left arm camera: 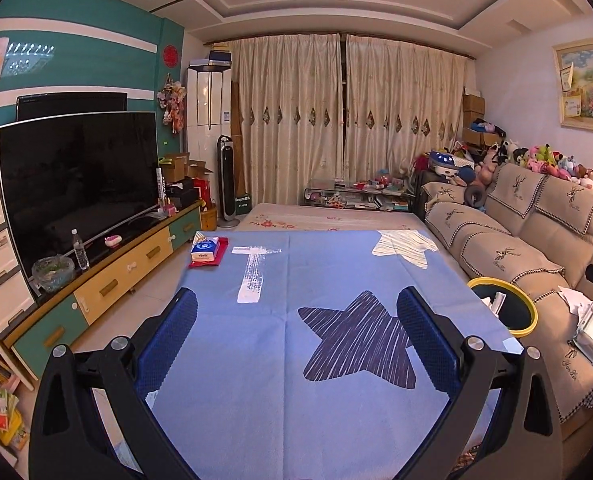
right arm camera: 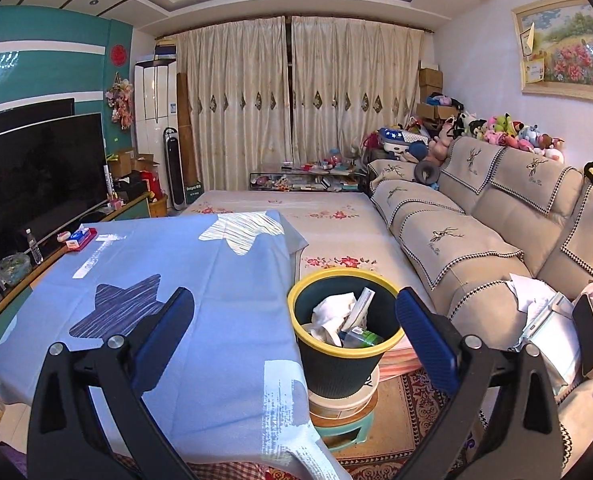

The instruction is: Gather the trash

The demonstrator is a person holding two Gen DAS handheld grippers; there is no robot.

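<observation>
A dark bin with a yellow rim [right arm camera: 346,364] stands on a stool beside the table; white tissue [right arm camera: 332,314] and a carton lie inside it. Its rim [left arm camera: 530,312] also shows at the table's right edge in the left wrist view. My right gripper [right arm camera: 294,310] hangs open above and in front of the bin, with nothing between its blue pads. My left gripper [left arm camera: 296,308] is open too, empty, over the blue star-patterned tablecloth [left arm camera: 296,400]. A tissue pack on a red tray [left arm camera: 206,251] lies at the table's far left corner.
A beige sofa [right arm camera: 468,248] runs along the right, with papers and a pouch [right arm camera: 552,320] on its seat. A TV [left arm camera: 76,184] on a low cabinet lines the left wall, with a water bottle [left arm camera: 79,249] and a glass bowl [left arm camera: 52,272]. Beyond the table lies a floral-covered surface [right arm camera: 328,216].
</observation>
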